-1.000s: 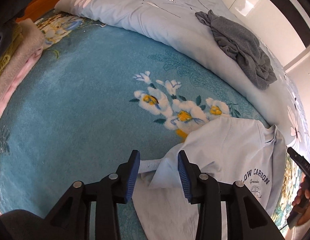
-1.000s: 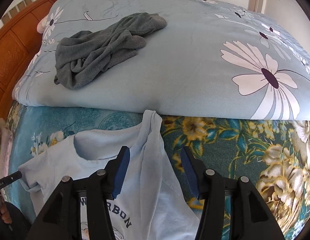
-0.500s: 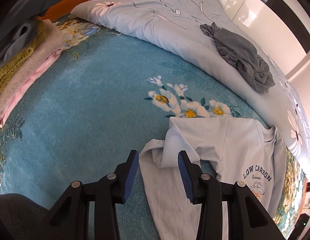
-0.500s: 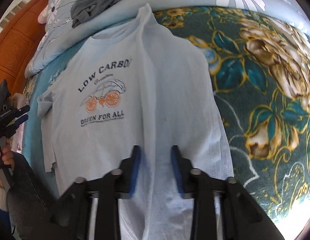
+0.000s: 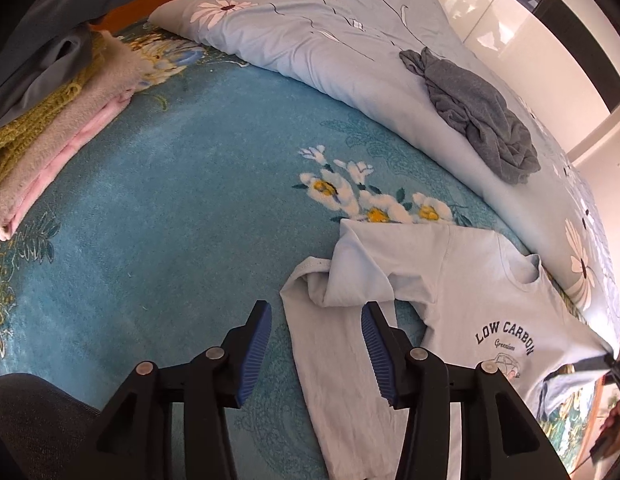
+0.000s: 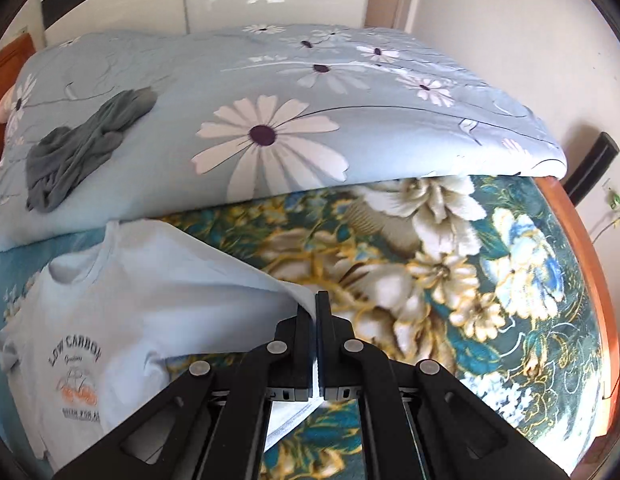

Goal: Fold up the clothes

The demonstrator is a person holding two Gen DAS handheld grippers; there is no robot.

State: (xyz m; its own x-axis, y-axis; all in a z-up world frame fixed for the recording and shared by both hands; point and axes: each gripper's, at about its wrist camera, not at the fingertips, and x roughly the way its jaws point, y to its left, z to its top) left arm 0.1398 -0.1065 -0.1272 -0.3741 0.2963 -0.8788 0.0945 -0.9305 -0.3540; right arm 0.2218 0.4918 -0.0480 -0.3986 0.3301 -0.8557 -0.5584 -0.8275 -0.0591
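Observation:
A pale blue T-shirt (image 5: 461,280) printed "LOW CARBON" lies face up on the blue flowered blanket (image 5: 170,208). Its near sleeve (image 5: 349,276) is crumpled and folded over. My left gripper (image 5: 315,344) is open, hovering just above the shirt's near side edge, with cloth under the gap between the jaws. In the right wrist view the same shirt (image 6: 122,292) is lifted at one side. My right gripper (image 6: 313,308) is shut on the shirt's far edge and holds it off the bed.
A folded daisy-print duvet (image 5: 329,28) lies along the back, with a crumpled grey garment (image 5: 481,120) on it; the garment also shows in the right wrist view (image 6: 82,148). A stack of folded clothes (image 5: 50,120) sits at the left. The wooden bed frame (image 6: 581,252) edges the right.
My right gripper has closed on the shirt's edge and lifted it. My left gripper has let go of the sleeve and drawn back a little, staying open.

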